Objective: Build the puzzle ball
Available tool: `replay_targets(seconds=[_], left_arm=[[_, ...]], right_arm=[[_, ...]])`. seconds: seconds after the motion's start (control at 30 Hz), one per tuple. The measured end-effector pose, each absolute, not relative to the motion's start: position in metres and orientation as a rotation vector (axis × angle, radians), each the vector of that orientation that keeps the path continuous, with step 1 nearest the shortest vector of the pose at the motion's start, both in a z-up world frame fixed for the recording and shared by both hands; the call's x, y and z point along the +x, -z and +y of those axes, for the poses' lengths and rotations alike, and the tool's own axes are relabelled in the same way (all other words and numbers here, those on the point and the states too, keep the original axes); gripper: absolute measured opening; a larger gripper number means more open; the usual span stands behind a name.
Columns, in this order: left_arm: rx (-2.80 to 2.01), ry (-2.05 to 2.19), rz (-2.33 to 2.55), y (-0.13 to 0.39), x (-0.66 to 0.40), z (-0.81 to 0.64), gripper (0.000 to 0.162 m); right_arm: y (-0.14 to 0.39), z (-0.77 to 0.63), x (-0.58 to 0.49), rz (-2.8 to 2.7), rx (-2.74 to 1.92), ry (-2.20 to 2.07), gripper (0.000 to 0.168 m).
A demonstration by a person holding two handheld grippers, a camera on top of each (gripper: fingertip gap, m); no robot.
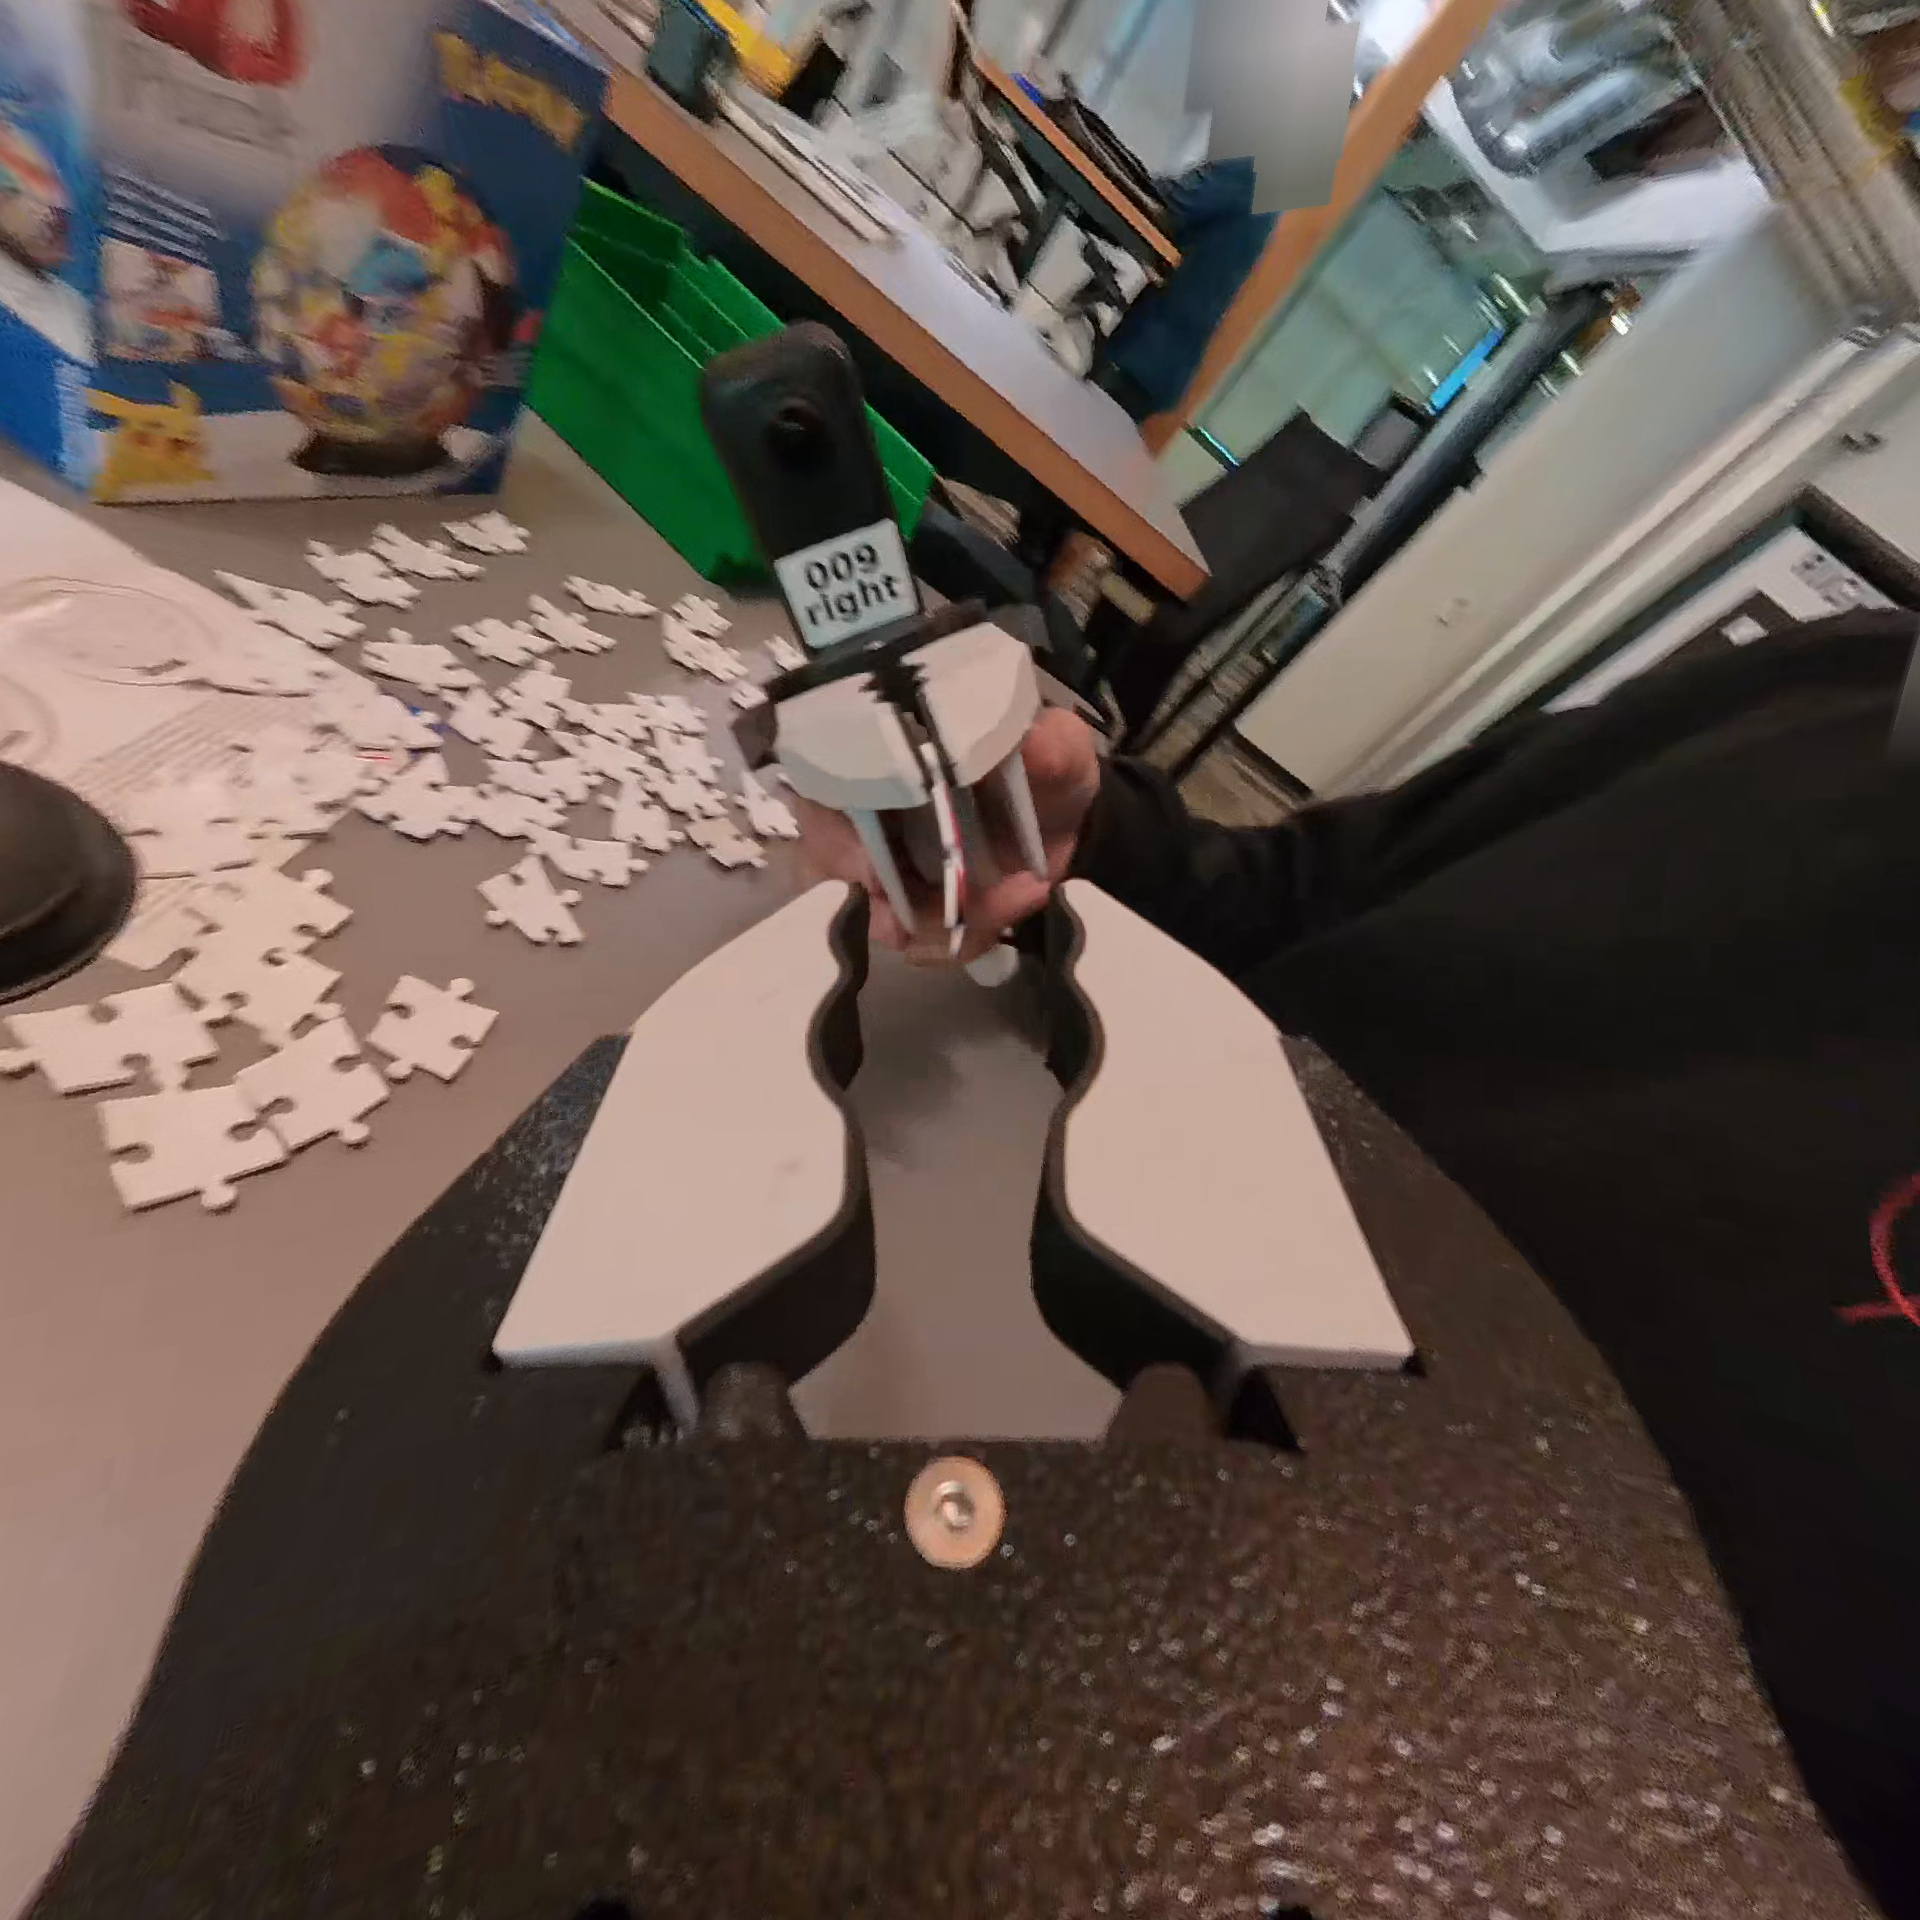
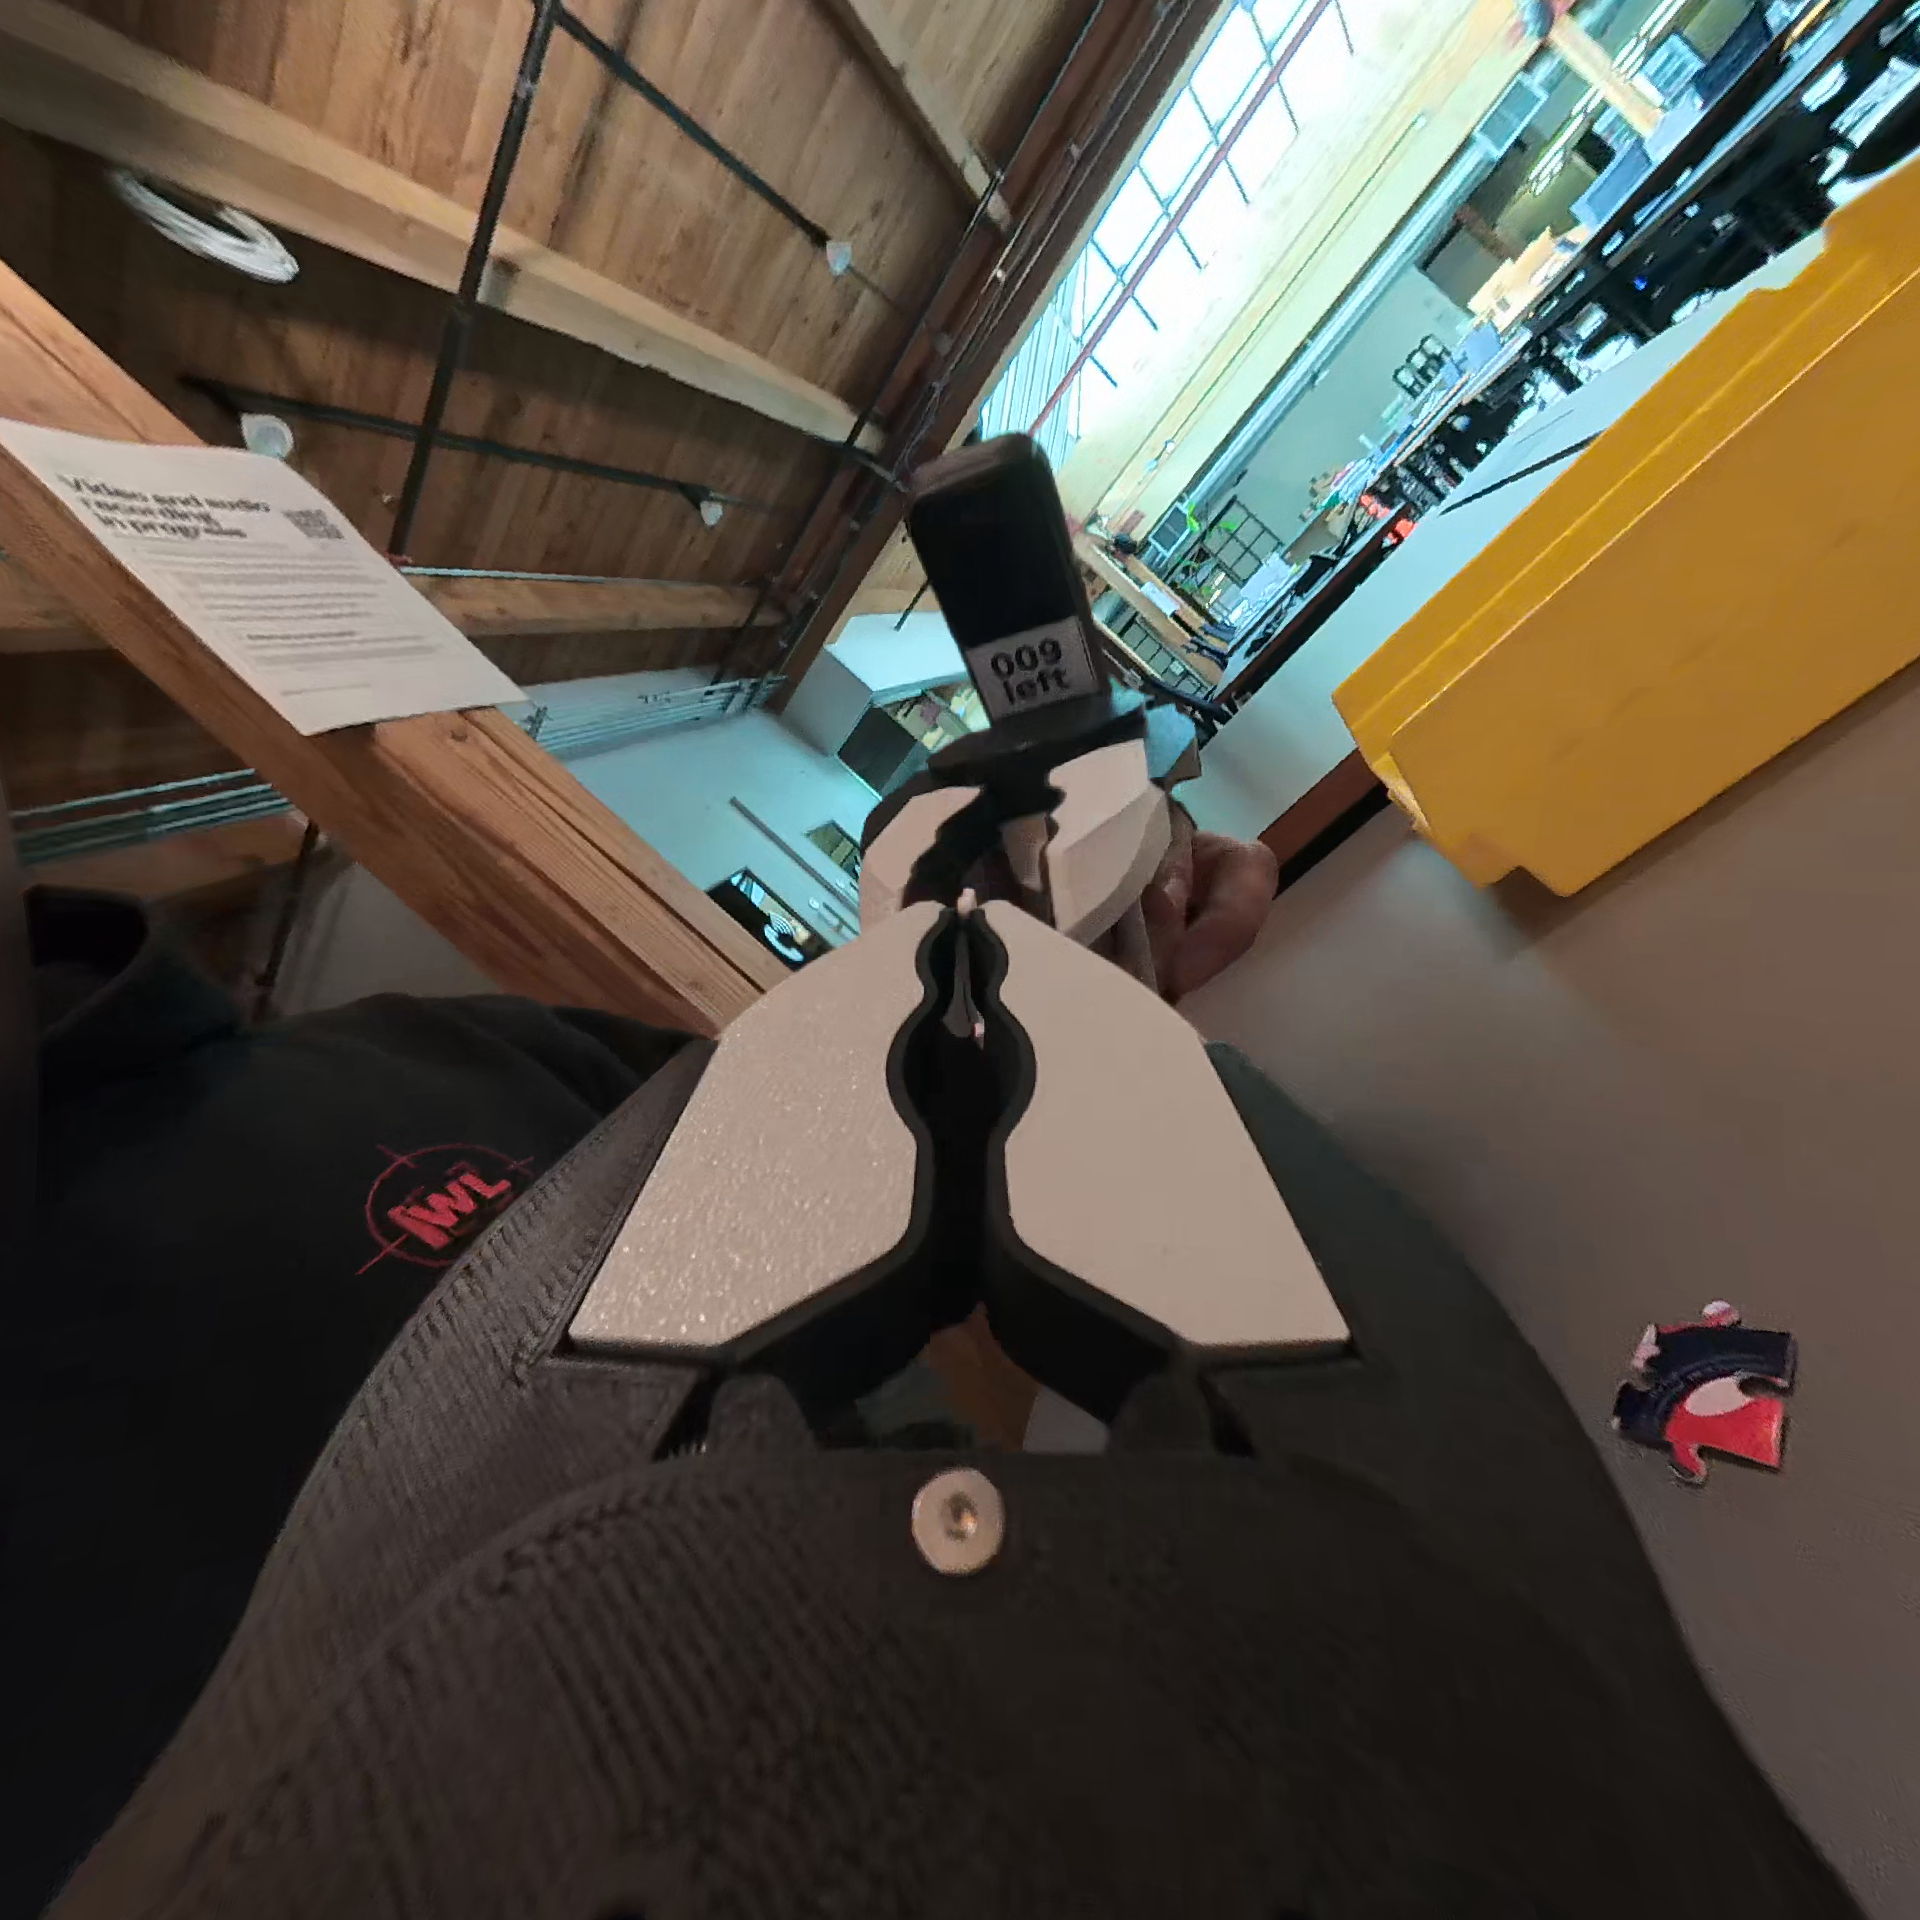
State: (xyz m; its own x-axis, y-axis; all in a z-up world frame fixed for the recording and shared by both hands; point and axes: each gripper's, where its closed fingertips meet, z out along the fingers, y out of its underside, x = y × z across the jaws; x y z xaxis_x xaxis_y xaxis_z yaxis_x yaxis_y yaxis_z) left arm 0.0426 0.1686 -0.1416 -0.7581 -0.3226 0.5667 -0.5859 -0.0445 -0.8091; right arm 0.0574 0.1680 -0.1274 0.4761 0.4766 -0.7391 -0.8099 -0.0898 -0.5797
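The right gripper [image 2: 966, 940] pinches a thin white-backed puzzle piece [image 2: 968, 992] edge-on in mid-air; the left gripper [image 1: 951, 925] gapes wide, facing it. A loose handover could drop the piece.

A large workshop or lab hall with an industrial look is shown. In the upper half of the right wrist view, a timber ceiling [image 2: 623, 208] crossed by black metal bracing is seen, with a tall wall of gridded windows [image 2: 1174, 239] beside it. A printed notice sheet [image 2: 260, 571] is fixed to a heavy wooden beam [image 2: 499, 831] at centre left. Long workbenches crowded with equipment [image 2: 1662, 135] are visible at the upper right. A yellow storage bin [image 2: 1662, 644] is set on a grey table [image 2: 1558, 1091] at the right. In the left wrist view, green bins [image 1: 644, 343] and a cluttered wood-edged bench [image 1: 935, 312] are seen at upper centre.
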Motion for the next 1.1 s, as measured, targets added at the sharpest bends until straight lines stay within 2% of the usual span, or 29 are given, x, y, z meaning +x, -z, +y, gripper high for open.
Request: replay_targets(seconds=[0.17,0.3,0.37,0.4,0.47,0.5,0.6,0.83,1.0,1.1], left_arm=[[0.911,-1.778,-2.121,0.147,0.037,0.163,0.023],[0.9,-1.715,-2.15,0.155,0.033,0.162,0.002],[0.937,-1.721,-2.152,0.158,0.036,0.165,0.001],[0.955,-1.733,-2.155,0.159,0.038,0.167,0.001],[1.037,-1.758,-2.139,0.163,0.044,0.179,0.001],[1.096,-1.776,-2.116,0.165,0.048,0.188,0.001],[1.186,-1.866,-1.995,0.163,0.049,0.213,0.001],[1.241,-1.968,-1.866,0.169,0.036,0.235,0.001],[1.235,-2.01,-1.854,0.169,0.022,0.242,0.001],[1.236,-2.025,-1.837,0.169,0.014,0.248,0.001]], right_arm=[[0.134,0.17,0.045,0.286,-1.359,-1.096,0.002],[0.137,0.175,0.041,0.269,-1.424,-1.061,0.003],[0.141,0.177,0.046,0.286,-1.453,-1.02,0.003],[0.143,0.177,0.049,0.291,-1.463,-1.0,0.006],[0.151,0.175,0.061,0.299,-1.524,-0.906,0.024],[0.16,0.172,0.067,0.275,-1.589,-0.817,0.021],[0.203,0.166,0.075,0.023,-1.905,-0.486,0.016],[0.266,0.179,0.074,-0.886,-2.252,-0.176,0.042],[0.283,0.192,0.074,-1.28,-2.292,-0.229,0.043],[0.294,0.192,0.078,-1.453,-2.343,-0.225,0.049]])
